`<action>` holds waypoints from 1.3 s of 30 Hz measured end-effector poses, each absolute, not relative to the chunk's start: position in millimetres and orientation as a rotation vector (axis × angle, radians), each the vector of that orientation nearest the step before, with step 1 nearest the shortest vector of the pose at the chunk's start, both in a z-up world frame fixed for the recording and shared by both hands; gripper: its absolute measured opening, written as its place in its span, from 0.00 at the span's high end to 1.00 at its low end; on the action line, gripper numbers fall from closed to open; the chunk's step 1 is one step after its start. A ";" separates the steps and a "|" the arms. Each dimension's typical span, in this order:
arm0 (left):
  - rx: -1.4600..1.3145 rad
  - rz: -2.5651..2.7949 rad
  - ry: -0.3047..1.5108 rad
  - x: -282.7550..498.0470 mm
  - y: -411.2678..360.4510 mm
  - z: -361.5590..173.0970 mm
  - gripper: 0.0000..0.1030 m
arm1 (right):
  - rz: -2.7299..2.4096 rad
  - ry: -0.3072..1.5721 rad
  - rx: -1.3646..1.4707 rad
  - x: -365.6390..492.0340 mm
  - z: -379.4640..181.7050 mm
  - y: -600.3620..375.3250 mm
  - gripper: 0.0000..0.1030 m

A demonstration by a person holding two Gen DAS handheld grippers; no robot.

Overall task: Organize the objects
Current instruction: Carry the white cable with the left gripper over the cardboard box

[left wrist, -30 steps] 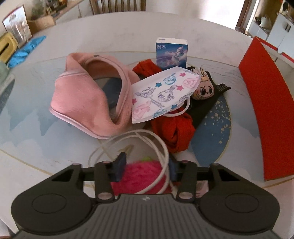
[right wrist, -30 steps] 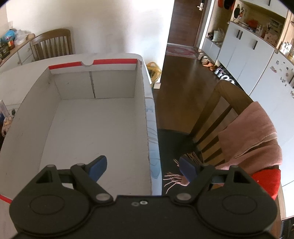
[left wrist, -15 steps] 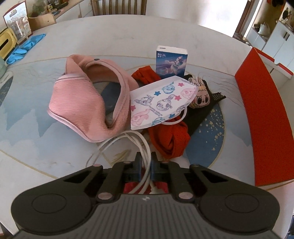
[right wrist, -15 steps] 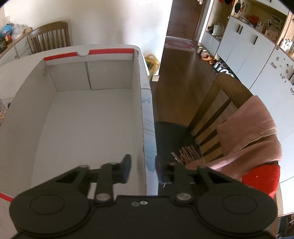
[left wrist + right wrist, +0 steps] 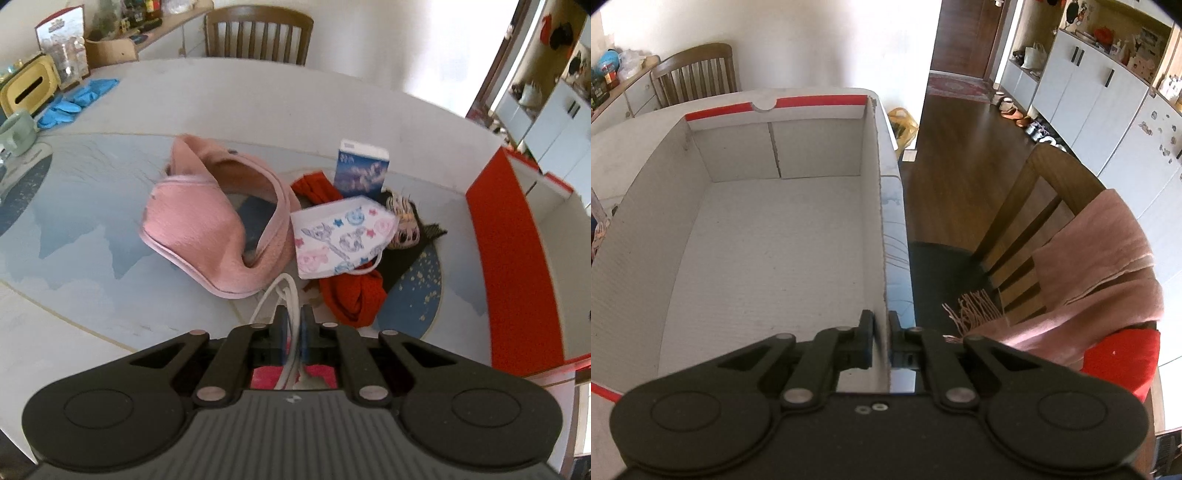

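Observation:
My left gripper (image 5: pixel 292 325) is shut on a white cable (image 5: pixel 275 295) and holds it raised above the table, with a pink fuzzy item (image 5: pixel 319 373) under the jaws. Ahead on the table lie a pink fleece hat (image 5: pixel 207 229), a printed face mask (image 5: pixel 340 236), a red cloth (image 5: pixel 354 295), a small doll (image 5: pixel 404 225) and a blue box (image 5: pixel 360 170). My right gripper (image 5: pixel 881 332) is shut on the right wall (image 5: pixel 881 236) of the white and red cardboard box (image 5: pixel 768 236), whose inside is bare.
The box's red outer side (image 5: pixel 513 258) stands at the right of the pile. Blue gloves (image 5: pixel 77 99), a mug (image 5: pixel 16 129) and a yellow tissue box (image 5: pixel 29 86) sit at the table's far left. A wooden chair with a pink scarf (image 5: pixel 1082 280) stands right of the box.
My left gripper closed on the white cable and lifted it. My right gripper closed on the box's right wall.

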State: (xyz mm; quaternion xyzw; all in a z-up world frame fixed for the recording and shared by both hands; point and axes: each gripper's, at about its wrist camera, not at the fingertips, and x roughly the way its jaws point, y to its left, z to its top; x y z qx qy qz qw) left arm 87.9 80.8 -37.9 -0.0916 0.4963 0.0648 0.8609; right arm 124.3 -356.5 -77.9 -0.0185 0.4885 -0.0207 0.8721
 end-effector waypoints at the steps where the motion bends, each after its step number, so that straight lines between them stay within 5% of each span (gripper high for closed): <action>1: -0.199 0.133 1.033 86.0 82.4 -33.8 0.95 | -0.041 1.022 -0.038 124.3 -77.7 -356.1 0.95; 28: -0.461 -0.068 0.886 57.8 82.0 46.9 0.95 | 0.011 1.025 -0.056 119.3 -75.7 -351.3 0.97; 39: -0.488 -0.267 1.136 95.3 18.6 -12.3 0.95 | 0.022 1.024 -0.057 115.3 -73.2 -351.1 0.97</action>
